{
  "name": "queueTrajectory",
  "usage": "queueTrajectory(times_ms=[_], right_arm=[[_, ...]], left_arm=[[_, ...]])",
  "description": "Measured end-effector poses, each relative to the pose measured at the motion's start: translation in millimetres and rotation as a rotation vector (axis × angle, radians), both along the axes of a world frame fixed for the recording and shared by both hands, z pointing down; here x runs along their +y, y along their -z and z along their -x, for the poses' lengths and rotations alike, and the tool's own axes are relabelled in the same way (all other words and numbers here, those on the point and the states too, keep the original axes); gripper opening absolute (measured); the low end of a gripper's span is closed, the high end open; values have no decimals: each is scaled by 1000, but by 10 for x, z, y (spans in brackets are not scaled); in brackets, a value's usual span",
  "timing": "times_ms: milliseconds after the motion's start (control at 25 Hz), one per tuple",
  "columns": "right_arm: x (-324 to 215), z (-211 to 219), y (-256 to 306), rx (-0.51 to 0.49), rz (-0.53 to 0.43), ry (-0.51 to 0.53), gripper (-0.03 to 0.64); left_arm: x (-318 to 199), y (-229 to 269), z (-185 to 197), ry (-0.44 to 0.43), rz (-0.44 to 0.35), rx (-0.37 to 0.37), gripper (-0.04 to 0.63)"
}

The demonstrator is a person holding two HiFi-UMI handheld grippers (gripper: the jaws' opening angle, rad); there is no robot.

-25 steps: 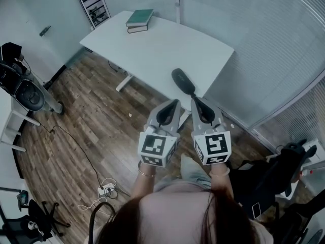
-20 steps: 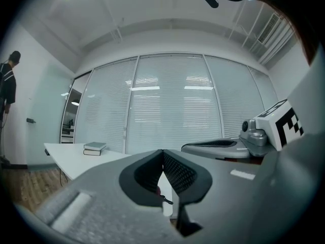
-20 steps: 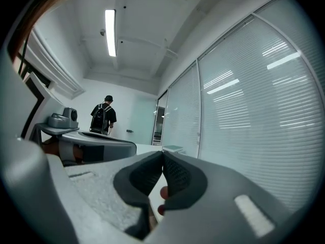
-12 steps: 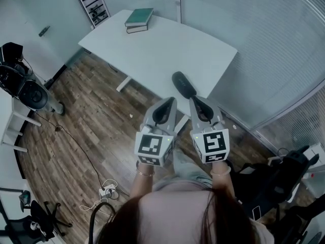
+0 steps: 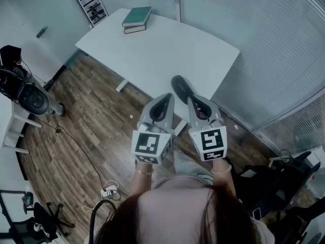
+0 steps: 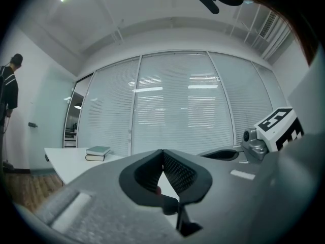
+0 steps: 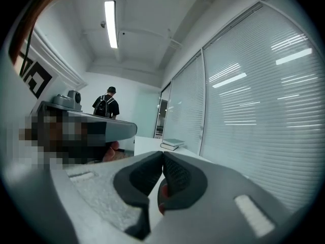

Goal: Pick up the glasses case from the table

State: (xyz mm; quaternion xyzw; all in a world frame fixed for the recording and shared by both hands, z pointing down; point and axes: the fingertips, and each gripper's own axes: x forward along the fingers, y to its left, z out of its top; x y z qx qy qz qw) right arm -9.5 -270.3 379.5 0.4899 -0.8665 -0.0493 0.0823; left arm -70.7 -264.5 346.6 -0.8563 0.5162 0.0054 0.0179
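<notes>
The black oval glasses case (image 5: 180,87) lies on the white table (image 5: 157,50), close to its near edge. Both grippers are held side by side just short of that edge, pointing at the table. My left gripper (image 5: 164,96) is shut with nothing in it, its tip just left of the case's near end. My right gripper (image 5: 193,100) is also shut and empty, its tip at the case's near end and covering a little of it. In the left gripper view the pads (image 6: 175,172) meet at the tip. The right gripper view shows its pads (image 7: 175,174) pressed together too.
Two stacked books (image 5: 136,18) lie at the table's far corner. A glass wall with blinds (image 5: 269,44) runs behind and to the right. Wheeled equipment (image 5: 25,93) stands at the left, cables (image 5: 104,191) lie on the wood floor, and a person (image 7: 106,105) stands far off.
Both grippers have moved forward toward the table together, still shut. The case's near end now lies between their tips. The case and the books have not shifted on the table.
</notes>
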Motion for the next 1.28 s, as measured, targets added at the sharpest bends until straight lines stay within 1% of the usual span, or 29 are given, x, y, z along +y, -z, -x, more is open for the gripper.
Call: queueTrajectory(times_ms=[320, 440, 640, 760, 840, 1040, 1240, 1280], right_arm=[[-233, 36, -71, 26, 19, 11, 3], [-303, 77, -101, 33, 34, 29, 49], [-433, 118, -156, 48, 45, 42, 55], [-512, 162, -233, 66, 62, 61, 101], [-563, 191, -286, 82, 71, 71, 107], [-695, 253, -424, 108, 108, 95, 154], [-801, 299, -568, 133, 142, 104, 177], [-823, 303, -602, 142, 151, 105, 192]], left_arm=[[-216, 12, -2, -10, 4, -5, 11], [-288, 1, 23, -4, 10, -6, 11], [-408, -12, 36, -8, 12, -10, 11], [-492, -34, 56, -5, 18, -10, 11], [-543, -55, 68, -4, 25, -8, 11], [-671, -50, 71, -4, 38, -5, 11], [-765, -82, 103, -3, 52, -8, 11], [-782, -88, 108, -3, 55, -9, 11]])
